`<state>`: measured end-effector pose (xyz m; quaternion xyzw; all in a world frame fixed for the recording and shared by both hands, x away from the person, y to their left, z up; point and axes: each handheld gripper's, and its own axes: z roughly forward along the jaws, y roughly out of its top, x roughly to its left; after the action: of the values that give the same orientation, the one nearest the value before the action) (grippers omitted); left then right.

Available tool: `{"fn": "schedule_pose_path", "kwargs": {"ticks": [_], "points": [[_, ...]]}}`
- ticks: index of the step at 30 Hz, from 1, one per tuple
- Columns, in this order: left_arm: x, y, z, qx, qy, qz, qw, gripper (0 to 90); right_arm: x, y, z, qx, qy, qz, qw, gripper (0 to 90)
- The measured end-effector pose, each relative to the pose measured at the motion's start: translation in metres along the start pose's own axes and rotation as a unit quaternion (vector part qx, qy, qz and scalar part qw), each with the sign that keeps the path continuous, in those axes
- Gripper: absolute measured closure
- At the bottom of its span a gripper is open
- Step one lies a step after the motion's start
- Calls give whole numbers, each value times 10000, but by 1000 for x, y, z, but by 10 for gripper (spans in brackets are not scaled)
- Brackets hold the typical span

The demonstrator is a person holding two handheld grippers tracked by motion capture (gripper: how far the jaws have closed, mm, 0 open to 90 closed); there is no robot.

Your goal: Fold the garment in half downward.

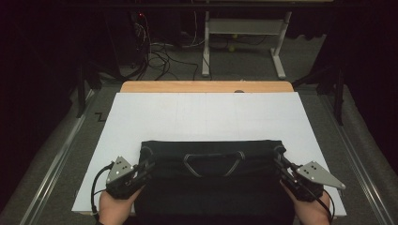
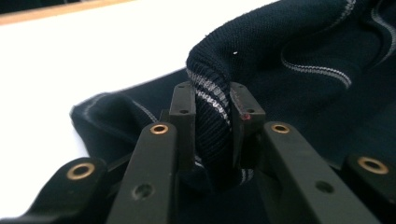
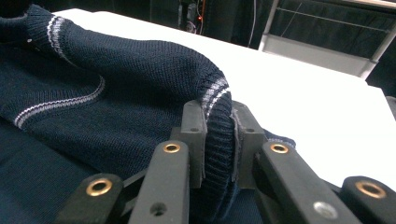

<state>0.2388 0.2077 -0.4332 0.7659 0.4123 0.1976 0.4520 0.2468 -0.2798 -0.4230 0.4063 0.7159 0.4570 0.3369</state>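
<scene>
At the lower left of the high view my left gripper [image 1: 143,168] is clamped on a ribbed edge of the dark sweater [image 1: 211,187], which lies across the white surface [image 1: 206,117]; its long axis runs left to right between both hands, and at the lower right my right gripper [image 1: 283,167] pinches the opposite ribbed edge.

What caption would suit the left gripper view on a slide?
Left tongs shut on the striped ribbed edge of a dark navy sweater lying on a white table.
</scene>
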Motion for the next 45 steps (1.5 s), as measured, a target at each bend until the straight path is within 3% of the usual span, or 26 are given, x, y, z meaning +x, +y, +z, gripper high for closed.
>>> {"fn": "schedule_pose_path", "kwargs": {"ticks": [7,16,23,28,33,36,39,45], "points": [[-11,-13,-9,182,-76,117,9997,703,9,-20,-16,76,93,5,9999,788],[-4,-24,11,745,-226,-101,9969,692,6,-35,-3,637,126,-10,9979,778],[3,-30,26,1042,-245,-226,9940,652,5,-42,11,1106,136,-14,9938,753],[7,-30,30,1049,-152,-346,9938,532,5,-45,18,1294,123,29,9915,703],[9,-28,24,932,-56,-515,9943,325,2,-44,14,1106,199,205,9935,546],[11,-28,20,808,-15,-599,9949,291,0,-44,11,984,194,239,9947,513],[14,-27,18,711,-17,-632,9955,271,-5,-44,9,865,214,420,9951,472],[26,-21,14,449,154,-662,9967,260,-14,-39,9,697,20,565,9960,418]]}}
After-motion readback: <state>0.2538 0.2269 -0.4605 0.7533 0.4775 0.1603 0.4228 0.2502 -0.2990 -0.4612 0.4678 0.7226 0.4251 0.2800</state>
